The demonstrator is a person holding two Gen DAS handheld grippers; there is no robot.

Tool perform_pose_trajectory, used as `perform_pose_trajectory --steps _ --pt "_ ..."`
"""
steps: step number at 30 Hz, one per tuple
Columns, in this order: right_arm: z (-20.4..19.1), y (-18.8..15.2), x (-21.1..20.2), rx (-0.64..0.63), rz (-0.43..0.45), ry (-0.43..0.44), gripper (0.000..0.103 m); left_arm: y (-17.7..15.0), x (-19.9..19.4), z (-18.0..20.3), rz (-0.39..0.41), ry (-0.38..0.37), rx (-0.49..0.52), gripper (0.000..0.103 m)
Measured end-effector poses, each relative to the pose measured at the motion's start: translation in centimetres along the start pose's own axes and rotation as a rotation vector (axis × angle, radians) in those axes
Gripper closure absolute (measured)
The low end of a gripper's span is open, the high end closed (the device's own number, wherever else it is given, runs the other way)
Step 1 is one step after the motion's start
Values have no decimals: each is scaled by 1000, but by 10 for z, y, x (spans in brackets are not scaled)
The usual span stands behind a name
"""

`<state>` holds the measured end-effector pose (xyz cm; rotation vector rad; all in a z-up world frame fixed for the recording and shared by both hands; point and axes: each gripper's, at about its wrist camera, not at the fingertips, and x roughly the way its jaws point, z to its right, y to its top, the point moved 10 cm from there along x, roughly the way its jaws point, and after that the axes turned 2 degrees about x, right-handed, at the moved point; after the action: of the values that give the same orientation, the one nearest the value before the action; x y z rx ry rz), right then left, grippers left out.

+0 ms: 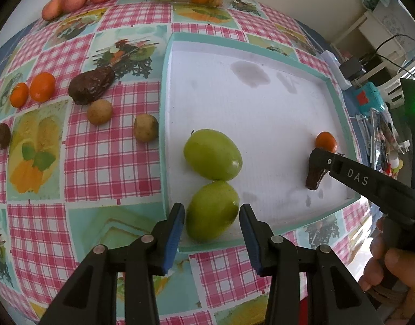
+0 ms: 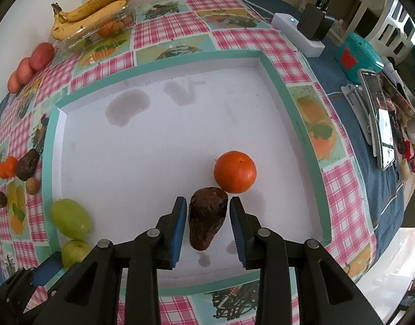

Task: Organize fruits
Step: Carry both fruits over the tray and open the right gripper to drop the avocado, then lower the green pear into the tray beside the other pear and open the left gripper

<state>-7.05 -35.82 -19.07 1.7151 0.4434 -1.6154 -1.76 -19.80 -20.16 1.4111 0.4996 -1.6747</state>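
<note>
Right hand-held gripper [image 2: 208, 223] straddles brown fruit [image 2: 206, 218], jaws apart.

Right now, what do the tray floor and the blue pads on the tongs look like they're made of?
The tray floor looks like white foam board or corrugated plastic: matte, faintly ribbed, with grey damp-looking stains. Its rim is matte teal.
The pads on the right tongs look like blue ribbed rubber or soft plastic, set on black moulded plastic arms. The left tongs match.

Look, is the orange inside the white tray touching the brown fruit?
Yes, the orange rests against the brown fruit's top end inside the tray.
</note>
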Motion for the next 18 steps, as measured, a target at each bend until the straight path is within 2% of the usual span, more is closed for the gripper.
perform_pose_trajectory --steps 3,5,13,18 --pt "-1 4 -8 -3 22 3 67 3 -9 0 19 -8 4 55" --pt "-2 5 -14 -3 38 5 63 6 -14 1 28 -21 3 48" --pt "-6 12 -34 8 98 17 63 20 -41 -10 85 -44 -32 41" --pt "-7 16 -31 -6 106 23 63 32 -58 -46 134 17 -119 36"
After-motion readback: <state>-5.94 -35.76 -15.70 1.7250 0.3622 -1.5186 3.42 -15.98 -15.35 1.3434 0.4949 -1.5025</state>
